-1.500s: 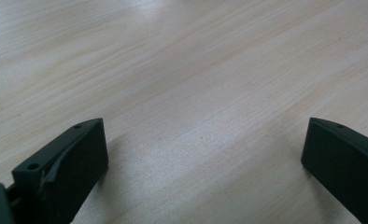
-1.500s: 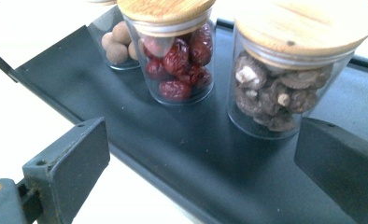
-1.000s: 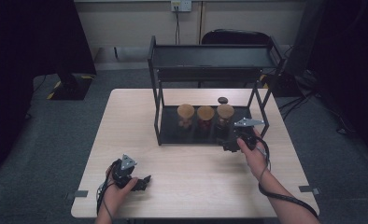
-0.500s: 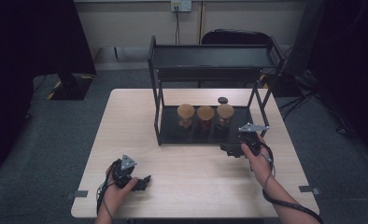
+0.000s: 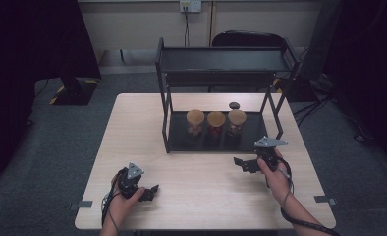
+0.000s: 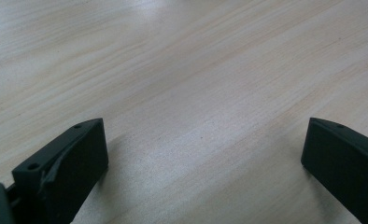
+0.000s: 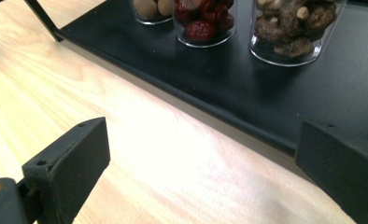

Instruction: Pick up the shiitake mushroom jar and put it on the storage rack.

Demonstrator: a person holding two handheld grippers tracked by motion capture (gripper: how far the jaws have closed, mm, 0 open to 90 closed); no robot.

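Three small glass jars stand in a row on the black lower tray (image 5: 179, 140) of a two-tier rack, just above the middle of the high frame, each capped with a pale wooden-looking lid. The right gripper (image 5: 244, 164) sits right of centre, near the tray's front edge, its fingers spread wide with nothing between them and aimed toward the rack. In the right gripper view the jars line the top edge: the jar of brown lumps (image 7: 294, 30) at the upper right is nearest, the jar of red fruit (image 7: 203, 21) is beside it, and the jar of pale round pieces (image 7: 149, 10) is at the upper left. The left gripper (image 5: 150, 192) rests low in the lower left of the high frame, well apart from the rack, its fingers also spread over bare bench (image 6: 196, 84). The jars look like smooth, rigid glass, probably light but slippery and breakable, so I would take one around the mid-body with a level, moderate squeeze, not by the lid, which may simply lift off. A small dark object (image 5: 234, 105) lies on the bench behind the rack.
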